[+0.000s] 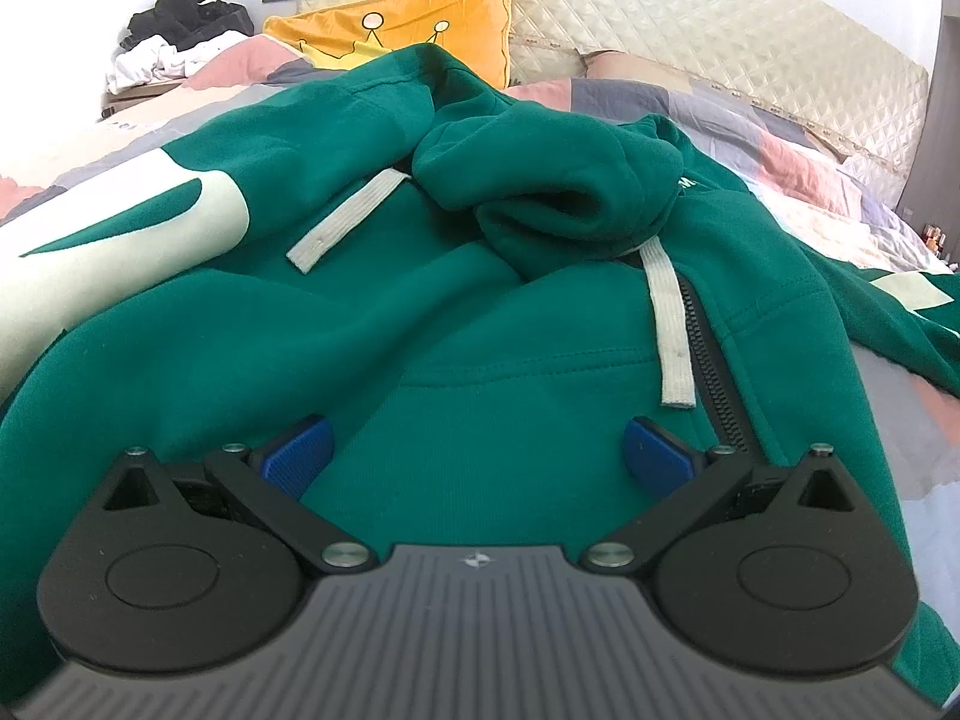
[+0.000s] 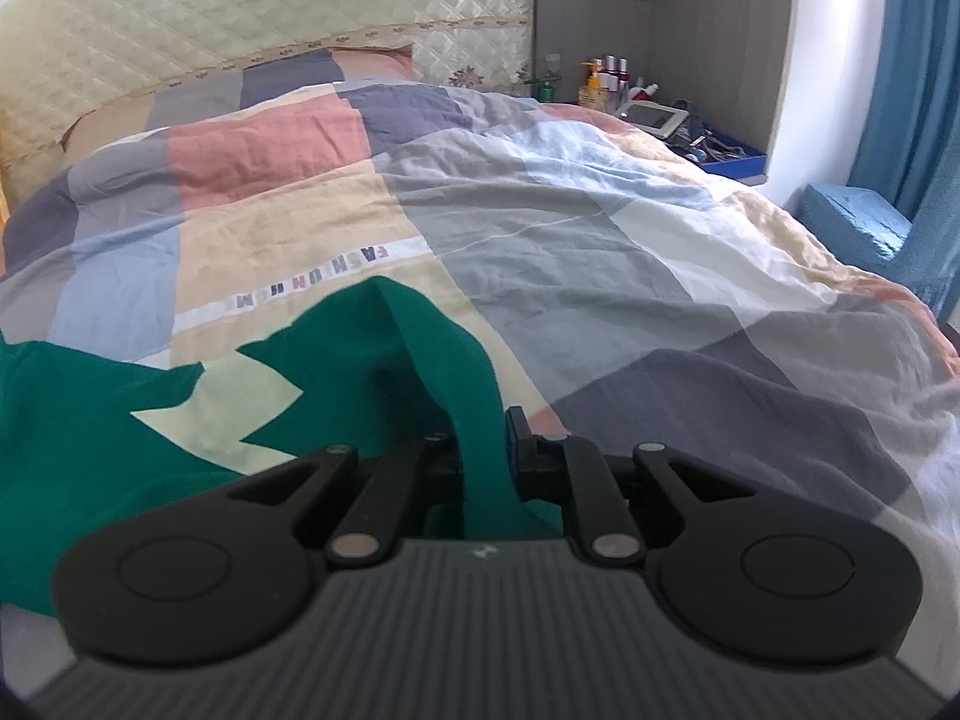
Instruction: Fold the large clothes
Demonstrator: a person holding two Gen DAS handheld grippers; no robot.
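The left gripper (image 1: pixel 477 450) has its blue fingers (image 1: pixel 297 447) spread wide with nothing between them, hovering low over the front of a green hoodie (image 1: pixel 480 324). Just ahead lie the hoodie's zipper (image 1: pixel 711 354), two pale drawstrings (image 1: pixel 669 324) and its bunched hood (image 1: pixel 558 192). The right gripper (image 2: pixel 483 450) has its fingers closed tight on a raised fold of the hoodie's green fabric (image 2: pixel 444 348). The hoodie lies spread on a bed covered by a patchwork quilt (image 2: pixel 600 228), with a yellow cushion (image 1: pixel 408 24) against the quilted headboard (image 1: pixel 660 18).
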